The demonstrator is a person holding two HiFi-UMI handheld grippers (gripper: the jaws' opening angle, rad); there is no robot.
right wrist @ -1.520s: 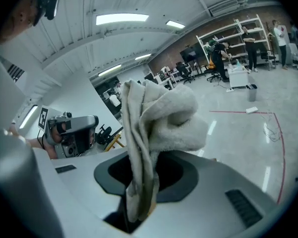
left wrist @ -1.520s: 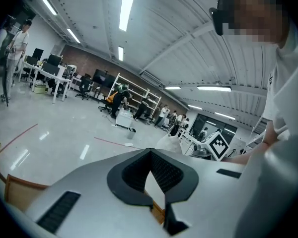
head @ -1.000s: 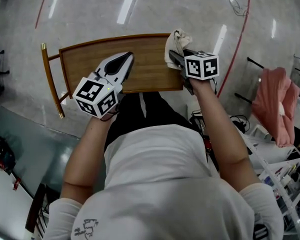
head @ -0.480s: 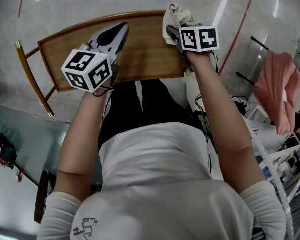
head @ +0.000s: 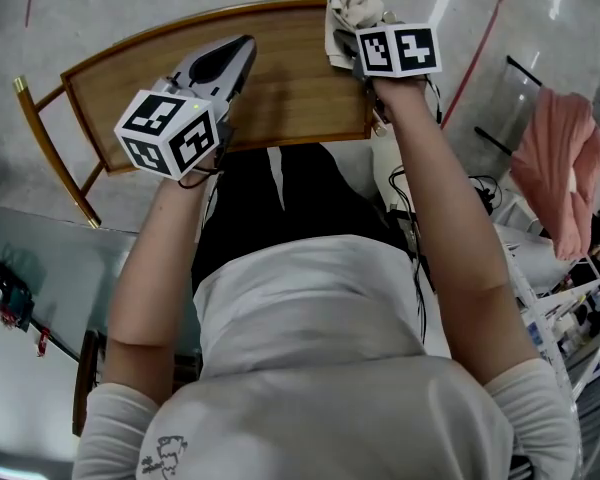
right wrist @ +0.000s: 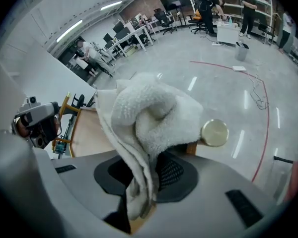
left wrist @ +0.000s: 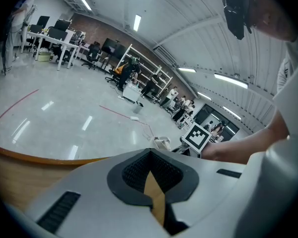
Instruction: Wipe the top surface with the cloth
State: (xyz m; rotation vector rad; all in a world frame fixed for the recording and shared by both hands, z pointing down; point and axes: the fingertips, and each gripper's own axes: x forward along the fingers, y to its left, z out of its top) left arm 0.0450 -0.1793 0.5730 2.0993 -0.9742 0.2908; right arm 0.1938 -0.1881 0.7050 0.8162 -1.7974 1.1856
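- Left gripper [head: 246, 46]: pale grey moulded shell; black ribbed pads lining the jaws; black slotted vent on each side.
- Left marker cube [head: 168, 132], at the rear of that gripper: white faces with black square markers.
- Right gripper [head: 342, 40]: same grey shell and black ribbed lining.
- Right marker cube [head: 398, 50], at its rear: white, black square markers.
- Cable [head: 417, 258]: thin, black, trailing behind the right gripper beside the forearm.
- T-shirt [head: 320, 348]: white, short sleeves ending well behind both grippers; small dark print [head: 167, 455] at the lower back.
- Trousers [head: 242, 208]: black, with a white strip [head: 274, 164] at the front.
- Head-worn device [left wrist: 237, 6]: black.
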